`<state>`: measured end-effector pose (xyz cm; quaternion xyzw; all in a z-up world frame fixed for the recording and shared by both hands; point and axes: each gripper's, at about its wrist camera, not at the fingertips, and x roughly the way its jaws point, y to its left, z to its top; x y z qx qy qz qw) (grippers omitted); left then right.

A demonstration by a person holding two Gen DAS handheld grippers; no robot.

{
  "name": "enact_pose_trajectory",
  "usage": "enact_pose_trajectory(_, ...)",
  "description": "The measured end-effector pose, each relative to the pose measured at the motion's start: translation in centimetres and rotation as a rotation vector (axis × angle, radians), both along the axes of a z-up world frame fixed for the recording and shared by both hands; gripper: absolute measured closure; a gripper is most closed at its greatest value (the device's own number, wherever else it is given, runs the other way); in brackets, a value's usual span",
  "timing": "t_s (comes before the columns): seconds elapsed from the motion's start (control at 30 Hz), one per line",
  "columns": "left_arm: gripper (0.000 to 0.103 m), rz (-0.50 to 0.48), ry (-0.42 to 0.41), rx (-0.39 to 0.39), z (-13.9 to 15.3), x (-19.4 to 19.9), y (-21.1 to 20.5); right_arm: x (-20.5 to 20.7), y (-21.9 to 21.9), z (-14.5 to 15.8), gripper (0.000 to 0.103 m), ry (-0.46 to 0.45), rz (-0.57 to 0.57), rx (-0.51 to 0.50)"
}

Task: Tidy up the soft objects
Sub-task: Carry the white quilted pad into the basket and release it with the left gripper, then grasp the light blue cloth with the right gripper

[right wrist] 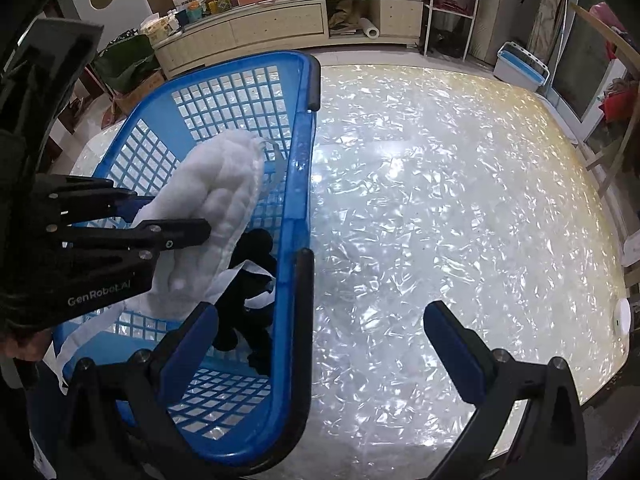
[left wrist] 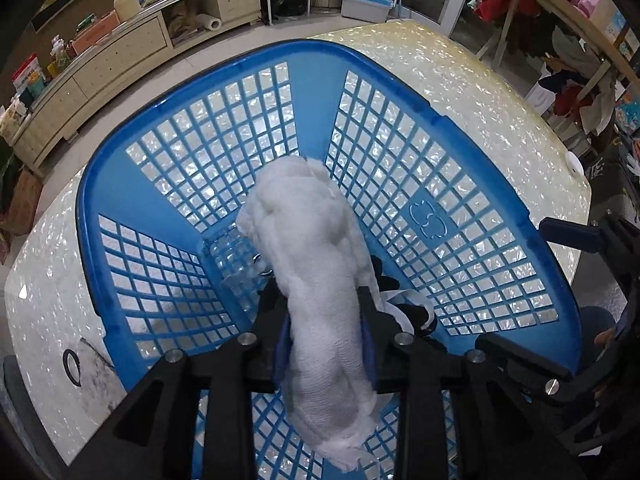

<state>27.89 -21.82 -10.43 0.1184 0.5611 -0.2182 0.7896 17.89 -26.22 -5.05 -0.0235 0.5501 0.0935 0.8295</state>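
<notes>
Left wrist view: a pearly, shimmering desk (left wrist: 472,92) carries a blue lattice basket (left wrist: 132,208), with a cream sideboard (left wrist: 120,56) along the far wall. The left tongs (left wrist: 324,320) hang over the basket, pinching a white fluffy cloth (left wrist: 304,232). The right tongs (right wrist: 320,332) gape empty, straddling the basket's edge. Black-and-white fabric (right wrist: 252,280) in the basket is half hidden beneath the cloth.

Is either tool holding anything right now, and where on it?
The left tool pinches the white padded cloth across its middle, over the blue basket. The right tool is open, holding nothing.
</notes>
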Motion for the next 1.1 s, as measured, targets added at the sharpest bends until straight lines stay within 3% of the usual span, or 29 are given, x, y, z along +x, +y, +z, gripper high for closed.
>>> enact_pose_trajectory(0.13, 0.067, 0.0, -0.013, 0.009, 0.1, 0.0, -0.2, 0.1, -0.3, -0.1, 0.0, 0.001, -0.007, 0.001)
enact_pose_trajectory(0.37, 0.029, -0.004, -0.083, -0.003, 1.7, -1.0, -0.7, -0.3, -0.8, 0.3, 0.0, -0.001, -0.019, 0.003)
enact_pose_trajectory(0.67, 0.028, 0.06, -0.171, 0.009, 5.2, -4.4, 1.7, -1.6, -0.6, 2.6, 0.0, -0.043, -0.023, 0.018)
enact_pose_trajectory(0.97, 0.011, 0.156, -0.228, -0.012, 8.3, -8.9, 7.1, -3.4, 2.4, 4.4, 0.0, -0.084, 0.019, 0.023)
enact_pose_trajectory(1.1, 0.01, 0.205, -0.245, -0.008, 9.2, -10.3, 10.0, -4.0, 4.1, 5.4, 0.0, -0.108, 0.043, 0.025)
